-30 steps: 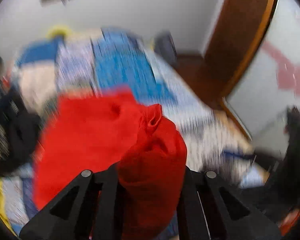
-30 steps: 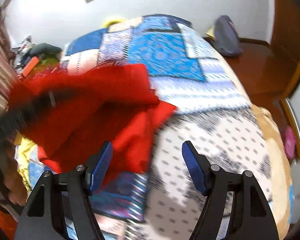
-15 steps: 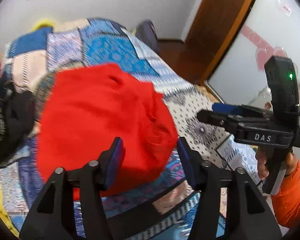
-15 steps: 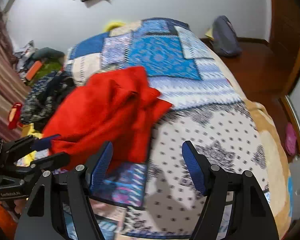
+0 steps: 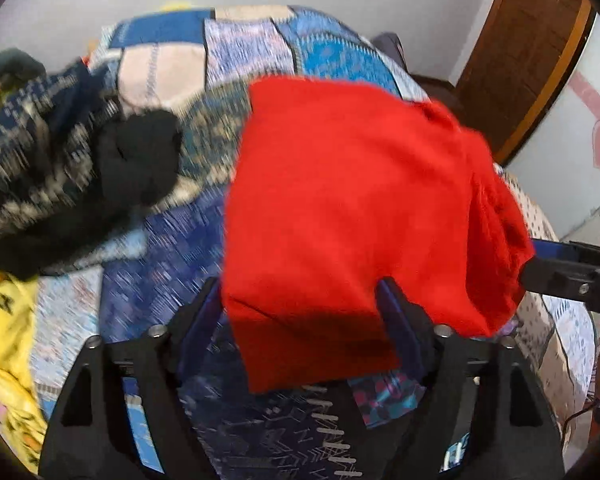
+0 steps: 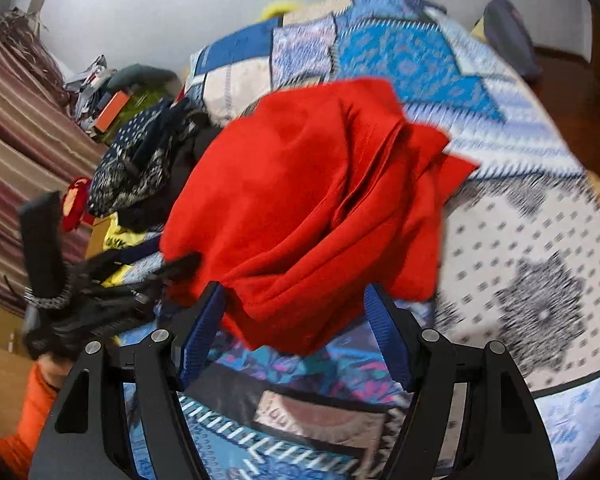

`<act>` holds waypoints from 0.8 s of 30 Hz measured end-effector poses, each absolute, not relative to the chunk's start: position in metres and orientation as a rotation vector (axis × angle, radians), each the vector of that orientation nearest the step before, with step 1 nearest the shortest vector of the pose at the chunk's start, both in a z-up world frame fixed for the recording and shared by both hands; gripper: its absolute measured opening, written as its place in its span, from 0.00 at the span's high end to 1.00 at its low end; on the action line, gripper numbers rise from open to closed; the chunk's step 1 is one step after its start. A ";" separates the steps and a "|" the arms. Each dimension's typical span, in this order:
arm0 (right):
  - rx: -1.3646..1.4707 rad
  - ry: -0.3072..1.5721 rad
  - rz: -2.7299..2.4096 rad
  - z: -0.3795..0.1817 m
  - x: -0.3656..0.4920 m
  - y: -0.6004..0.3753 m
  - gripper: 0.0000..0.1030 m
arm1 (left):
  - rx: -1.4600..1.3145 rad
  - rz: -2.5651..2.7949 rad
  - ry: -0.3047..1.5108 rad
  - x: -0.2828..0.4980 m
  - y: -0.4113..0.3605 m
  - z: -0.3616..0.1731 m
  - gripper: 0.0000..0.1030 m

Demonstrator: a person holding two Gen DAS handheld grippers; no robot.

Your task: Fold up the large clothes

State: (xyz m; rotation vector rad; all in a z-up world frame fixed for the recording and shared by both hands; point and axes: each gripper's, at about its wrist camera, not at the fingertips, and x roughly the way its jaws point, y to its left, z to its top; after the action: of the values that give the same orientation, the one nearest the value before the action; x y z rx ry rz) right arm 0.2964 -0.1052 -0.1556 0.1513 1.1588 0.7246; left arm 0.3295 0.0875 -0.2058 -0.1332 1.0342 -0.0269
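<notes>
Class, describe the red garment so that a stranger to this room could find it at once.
Start at the patchwork bedspread in blues and whites that covers the bed. Near its front edge lies the red garment, crumpled in loose folds. It is plain bright red, while the heap of dark patterned clothes to its left is navy and black.

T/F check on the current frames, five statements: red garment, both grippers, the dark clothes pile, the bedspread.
1. The red garment lies on the patchwork bedspread. True.
2. The left gripper is clamped shut on the garment. False: its jaws stand apart, with the garment's near edge between them.
3. The right gripper is open. True.
4. A dark patterned clothes pile lies to the right of the garment in the left wrist view. False: it lies to the left.
5. The garment is folded into a neat flat rectangle. False: it is bunched, with loose creases.
</notes>
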 end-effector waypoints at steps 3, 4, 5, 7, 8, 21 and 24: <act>0.171 1.167 0.731 -0.157 0.296 -0.101 0.34 | -0.111 -0.032 1.044 0.326 0.079 -0.222 0.17; 0.171 1.170 0.730 -0.159 0.297 -0.100 0.34 | -0.108 -0.033 1.046 0.326 0.077 -0.226 0.16; 0.169 1.175 0.722 -0.162 0.299 -0.099 0.34 | -0.112 -0.035 1.050 0.326 0.075 -0.229 0.15; 0.169 1.184 0.712 -0.167 0.301 -0.097 0.34 | -0.136 -0.050 1.071 0.324 0.073 -0.235 0.15; 0.168 1.190 0.709 -0.170 0.301 -0.095 0.34 | -0.137 -0.056 1.079 0.322 0.072 -0.237 0.15; 0.025 0.991 0.662 -0.145 0.291 -0.111 0.89 | -0.051 0.024 1.022 0.294 0.075 -0.228 0.15; 0.050 0.938 0.656 -0.129 0.295 -0.127 0.90 | -0.021 0.089 1.008 0.296 0.083 -0.228 0.15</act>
State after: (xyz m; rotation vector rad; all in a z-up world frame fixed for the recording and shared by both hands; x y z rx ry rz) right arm 0.2951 -0.1274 -0.1293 0.0504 0.9382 0.6556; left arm 0.2964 0.0829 -0.2283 -0.0214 1.0082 0.0887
